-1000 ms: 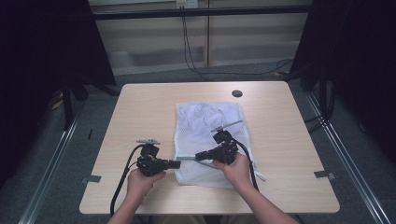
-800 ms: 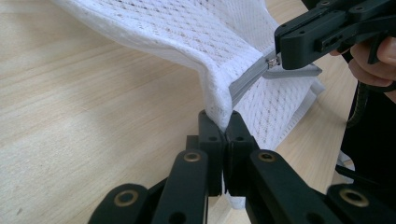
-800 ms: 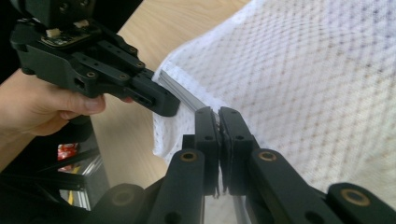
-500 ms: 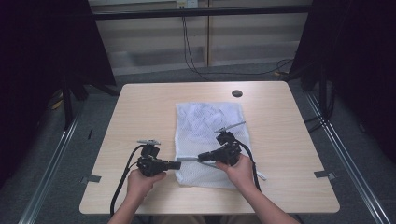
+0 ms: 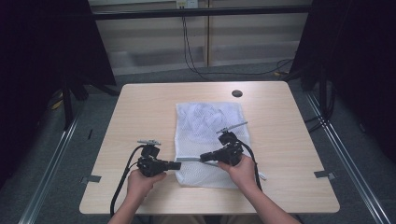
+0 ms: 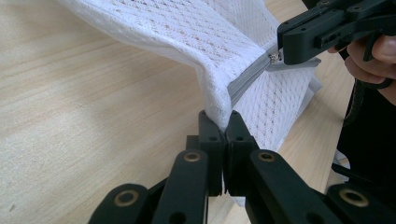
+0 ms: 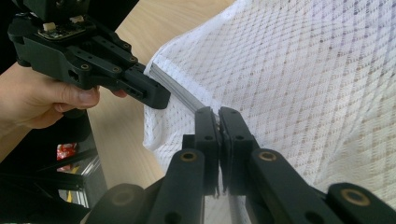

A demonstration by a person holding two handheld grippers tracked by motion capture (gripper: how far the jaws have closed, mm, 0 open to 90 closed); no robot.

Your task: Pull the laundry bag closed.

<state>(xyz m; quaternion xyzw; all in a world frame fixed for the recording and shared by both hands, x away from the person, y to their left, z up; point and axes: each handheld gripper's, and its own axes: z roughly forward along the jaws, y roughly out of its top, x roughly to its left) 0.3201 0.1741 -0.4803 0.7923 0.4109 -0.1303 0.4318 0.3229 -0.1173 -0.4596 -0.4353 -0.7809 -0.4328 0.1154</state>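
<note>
A white mesh bag [image 5: 205, 121] lies flat on the wooden table [image 5: 140, 112], with a grey zipper [image 5: 189, 159] running across it near the front end. My left gripper [image 5: 178, 165] is shut on the bag's left edge at the zipper's end, lifting the mesh [image 6: 201, 28] slightly off the wood. My right gripper [image 5: 203, 157] points left along the zipper and is shut on it a short way from the left one. In the left gripper view the right gripper's tips [image 6: 280, 56] pinch the small metal pull. The right gripper view shows the zipper [image 7: 180, 91] running to the left gripper [image 7: 159, 100].
A dark round grommet [image 5: 237, 93] sits near the table's far edge. A black cable [image 5: 122, 179] trails from the left gripper over the front edge. Bare wood lies left and right of the bag. Dark curtains and a metal frame surround the table.
The right gripper has edged slightly to the right along the zipper. The left gripper and the bag's edge have stayed in place.
</note>
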